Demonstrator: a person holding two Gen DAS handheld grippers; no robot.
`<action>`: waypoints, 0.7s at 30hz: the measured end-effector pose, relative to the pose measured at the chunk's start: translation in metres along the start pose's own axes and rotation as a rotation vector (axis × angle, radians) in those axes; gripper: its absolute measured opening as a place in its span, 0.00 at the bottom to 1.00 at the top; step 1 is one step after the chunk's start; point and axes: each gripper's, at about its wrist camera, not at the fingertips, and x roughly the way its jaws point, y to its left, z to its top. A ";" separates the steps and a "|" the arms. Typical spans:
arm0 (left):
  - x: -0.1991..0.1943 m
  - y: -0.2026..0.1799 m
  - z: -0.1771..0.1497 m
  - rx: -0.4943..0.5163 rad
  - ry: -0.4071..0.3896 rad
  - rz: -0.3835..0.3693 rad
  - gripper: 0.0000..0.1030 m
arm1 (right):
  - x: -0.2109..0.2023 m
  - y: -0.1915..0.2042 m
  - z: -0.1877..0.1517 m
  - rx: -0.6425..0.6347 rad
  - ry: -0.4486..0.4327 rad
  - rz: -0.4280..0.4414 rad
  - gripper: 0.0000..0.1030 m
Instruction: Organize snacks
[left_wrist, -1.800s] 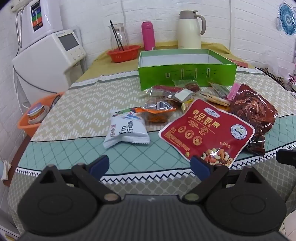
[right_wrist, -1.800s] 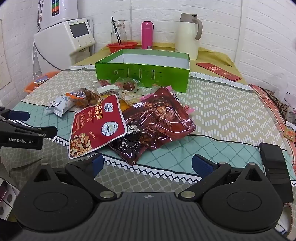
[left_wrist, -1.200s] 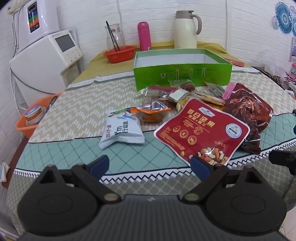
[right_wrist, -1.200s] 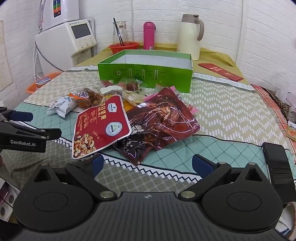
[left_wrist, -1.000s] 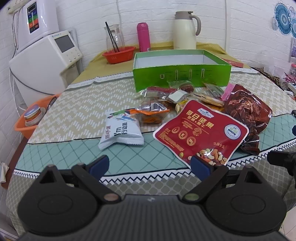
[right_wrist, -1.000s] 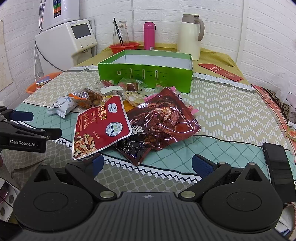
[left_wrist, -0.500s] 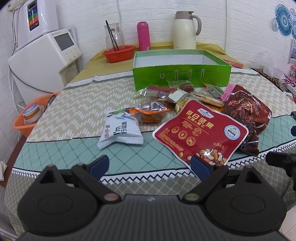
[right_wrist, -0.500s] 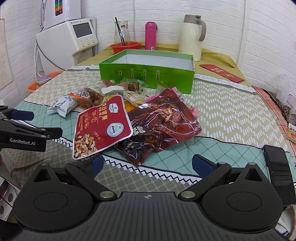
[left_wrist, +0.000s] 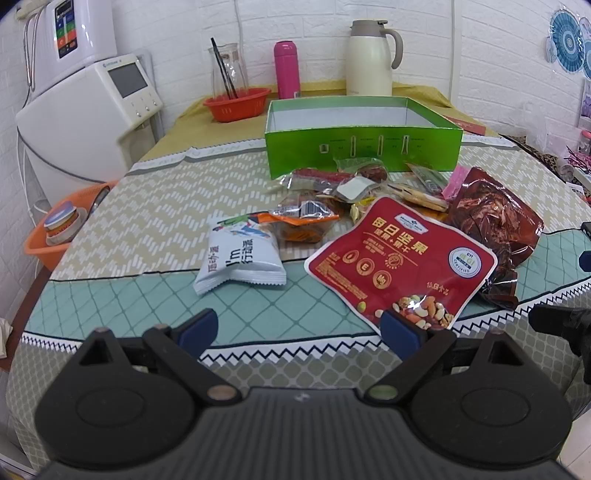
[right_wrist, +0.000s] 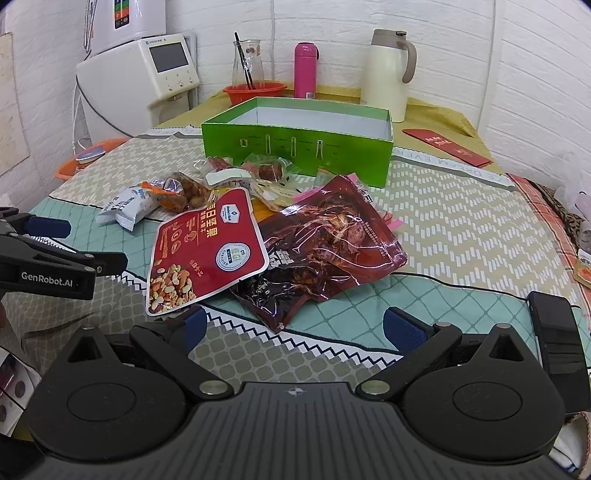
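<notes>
1. My left gripper (left_wrist: 299, 332) is open wide at the bottom centre of its view and holds nothing.
2. My right gripper (right_wrist: 293, 328) is also open and holds nothing.
3. The red glossy nut pouch (right_wrist: 205, 247) lies at centre left, partly over the dark red plastic snack bag (right_wrist: 325, 240).
4. The open green cardboard box (right_wrist: 299, 147) stands behind them, at upper centre.

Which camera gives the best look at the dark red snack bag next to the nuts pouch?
The right wrist view: the dark red snack bag lies near the picture's middle, mostly visible, the nuts pouch overlapping one edge. In the left wrist view the bag sits far right, smaller and partly covered.
</notes>
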 end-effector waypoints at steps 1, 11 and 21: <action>0.000 0.000 0.000 -0.001 0.001 0.002 0.90 | 0.000 0.000 0.000 -0.003 0.002 0.000 1.00; 0.002 0.002 0.000 -0.005 0.005 -0.002 0.90 | 0.004 0.002 0.000 -0.013 0.008 0.005 1.00; 0.007 0.004 0.002 -0.012 0.011 -0.003 0.90 | 0.009 0.003 0.000 -0.014 0.015 0.012 1.00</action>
